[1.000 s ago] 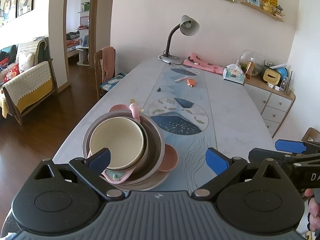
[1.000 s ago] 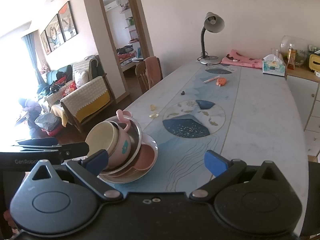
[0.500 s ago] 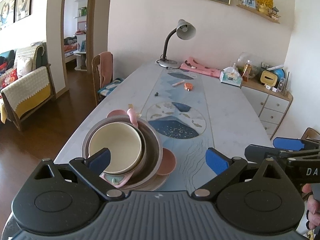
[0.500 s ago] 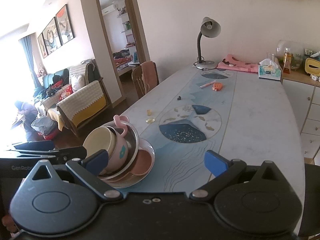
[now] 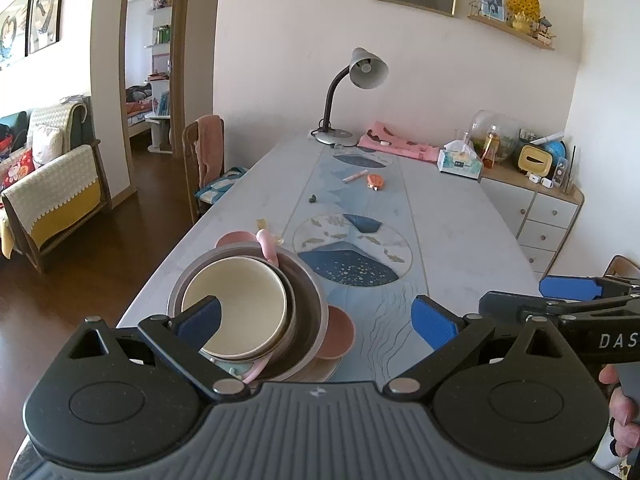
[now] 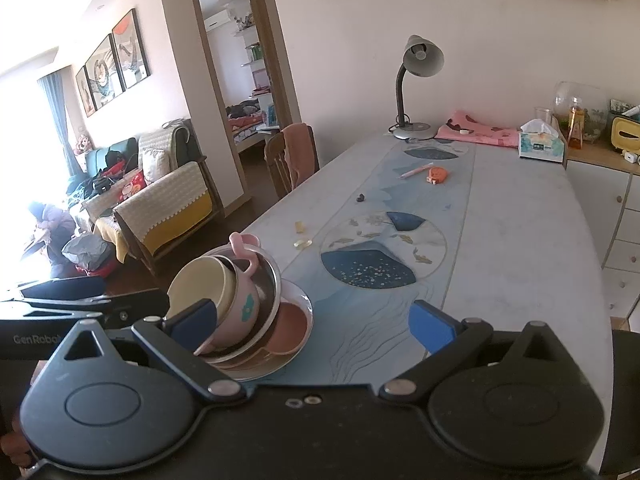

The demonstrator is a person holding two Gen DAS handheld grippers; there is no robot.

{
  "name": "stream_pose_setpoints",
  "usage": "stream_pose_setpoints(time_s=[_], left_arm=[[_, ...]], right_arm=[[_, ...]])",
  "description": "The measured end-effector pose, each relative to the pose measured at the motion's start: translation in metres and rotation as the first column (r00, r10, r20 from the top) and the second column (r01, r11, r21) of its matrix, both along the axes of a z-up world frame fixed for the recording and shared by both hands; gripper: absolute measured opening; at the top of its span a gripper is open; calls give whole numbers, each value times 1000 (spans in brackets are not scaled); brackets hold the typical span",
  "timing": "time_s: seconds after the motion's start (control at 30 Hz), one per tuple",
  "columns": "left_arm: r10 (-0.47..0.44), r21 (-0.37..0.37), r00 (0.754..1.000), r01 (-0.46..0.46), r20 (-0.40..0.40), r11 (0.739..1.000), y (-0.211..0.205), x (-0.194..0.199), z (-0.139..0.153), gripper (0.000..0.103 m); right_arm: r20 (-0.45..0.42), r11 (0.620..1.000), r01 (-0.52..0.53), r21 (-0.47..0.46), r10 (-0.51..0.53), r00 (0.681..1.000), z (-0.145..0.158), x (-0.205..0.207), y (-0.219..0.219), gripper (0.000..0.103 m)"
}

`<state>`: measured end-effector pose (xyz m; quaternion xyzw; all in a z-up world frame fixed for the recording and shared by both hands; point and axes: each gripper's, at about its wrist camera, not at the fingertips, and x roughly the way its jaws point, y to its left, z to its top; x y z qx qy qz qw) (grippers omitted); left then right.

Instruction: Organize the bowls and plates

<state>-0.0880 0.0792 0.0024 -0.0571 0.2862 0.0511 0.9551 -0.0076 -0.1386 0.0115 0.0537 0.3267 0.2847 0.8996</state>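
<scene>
A: Left wrist view: the left gripper (image 5: 316,316) hangs with its jaws spread wide and nothing between them, over the table's (image 5: 460,240) near left corner. Below sits the pile: a cream bowl (image 5: 236,312) nested in a pink handled bowl (image 5: 269,246), both inside a steel bowl (image 5: 306,320), with a small pink dish (image 5: 340,330) beside them on a plate (image 5: 320,368).

B: And the right wrist view?

A: The right gripper (image 6: 312,320) is spread and empty too, just right of the pile. From here the cream bowl (image 6: 196,284) and the steel bowl (image 6: 268,304) lean hard left.

B: Sorted, or waiting to be?

A: It fits either a jumble awaiting sorting or a finished nest. If anything is lifted, I'd pinch 1 rim only and steady the steel bowl, since the tilt could slide.
</scene>
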Motion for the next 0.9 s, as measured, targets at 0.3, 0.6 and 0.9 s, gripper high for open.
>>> stream_pose_setpoints(time_s=[0.3,0.6,0.9], left_arm=[[-1,-2,1000,1,-7,1000,1,3,-1,102],[4,-25,999,-5,-35,1000,9,11,-8,102],[17,-41,998,-19,-66,999,15,21,-15,102]], right_arm=[[-7,1000,-11,-3,11,1000,-2,3,7,103],[-19,1000,-15,-13,15,1000,-5,7,13,103],[-45,1000,-26,-16,26,999,-11,14,19,103]])
